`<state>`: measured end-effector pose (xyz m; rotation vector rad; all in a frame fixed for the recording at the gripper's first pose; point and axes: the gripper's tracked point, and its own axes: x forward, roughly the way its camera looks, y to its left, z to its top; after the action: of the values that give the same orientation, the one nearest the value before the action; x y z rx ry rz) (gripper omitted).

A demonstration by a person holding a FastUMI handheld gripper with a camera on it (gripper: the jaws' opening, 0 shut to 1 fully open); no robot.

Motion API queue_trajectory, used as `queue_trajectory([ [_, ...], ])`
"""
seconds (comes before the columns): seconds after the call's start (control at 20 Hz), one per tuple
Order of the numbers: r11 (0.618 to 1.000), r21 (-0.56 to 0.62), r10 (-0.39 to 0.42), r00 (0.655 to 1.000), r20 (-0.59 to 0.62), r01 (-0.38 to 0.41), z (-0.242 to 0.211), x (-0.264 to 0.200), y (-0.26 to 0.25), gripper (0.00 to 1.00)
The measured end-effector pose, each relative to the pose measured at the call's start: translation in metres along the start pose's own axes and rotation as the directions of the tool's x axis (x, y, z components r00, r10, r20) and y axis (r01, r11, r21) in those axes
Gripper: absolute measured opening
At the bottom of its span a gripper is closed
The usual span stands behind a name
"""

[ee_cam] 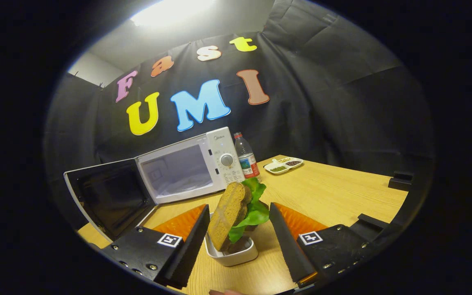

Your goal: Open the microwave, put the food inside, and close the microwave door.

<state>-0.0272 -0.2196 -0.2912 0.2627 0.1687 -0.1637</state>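
A white microwave [191,168] stands at the back left of the wooden table [334,196] with its door [111,196] swung wide open to the left, showing the lit cavity. A sandwich of brown bread and green lettuce [238,213] stands on edge in a small white dish [234,254]. My gripper [239,219] is open, one finger on each side of the sandwich and dish. The left finger is close to the bread; the right finger is apart from the lettuce.
A plastic water bottle [246,157] with a red label stands just right of the microwave. A white divided dish [283,165] with small foods lies beyond it. Black blocks [400,180] sit at the table's right edge.
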Motion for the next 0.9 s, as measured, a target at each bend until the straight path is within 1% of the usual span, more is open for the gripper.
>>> queue_trajectory([
  [0.05, 1.000, 0.006, -0.008, 1.000, -0.019, 0.008, -0.003, 0.003, -0.003, 0.89],
  [0.2, 0.998, 0.055, -0.036, 0.999, 0.041, 0.033, 0.013, -0.001, -0.017, 0.89],
  [0.25, 0.998, 0.058, -0.033, 0.999, 0.039, 0.031, 0.013, 0.002, -0.018, 0.88],
  [0.3, 0.998, 0.067, -0.018, 1.000, 0.004, 0.018, 0.004, 0.008, -0.017, 0.88],
  [0.4, 0.992, 0.128, 0.027, 0.998, -0.061, -0.019, -0.012, 0.021, -0.016, 0.89],
  [0.55, 0.980, 0.182, 0.095, 0.990, -0.102, -0.076, -0.025, 0.031, -0.009, 0.88],
  [0.6, 0.978, 0.192, 0.109, 0.988, -0.112, -0.086, -0.028, 0.034, -0.006, 0.81],
  [0.65, 0.974, 0.207, 0.115, 0.988, -0.104, -0.092, -0.025, 0.037, -0.004, 0.60],
  [0.7, 0.974, 0.201, 0.121, 0.988, -0.100, -0.099, -0.022, 0.038, -0.001, 0.51],
  [0.75, 0.976, 0.194, 0.116, 0.988, -0.097, -0.096, -0.019, 0.038, 0.000, 0.49],
  [0.8, 0.977, 0.188, 0.115, 0.990, -0.088, -0.097, -0.017, 0.040, 0.003, 0.32],
  [0.85, 0.981, 0.172, 0.111, 0.990, -0.088, -0.095, -0.016, 0.039, 0.006, 0.32],
  [0.9, 0.982, 0.165, 0.110, 0.990, -0.084, -0.095, -0.015, 0.038, 0.008, 0.23],
])
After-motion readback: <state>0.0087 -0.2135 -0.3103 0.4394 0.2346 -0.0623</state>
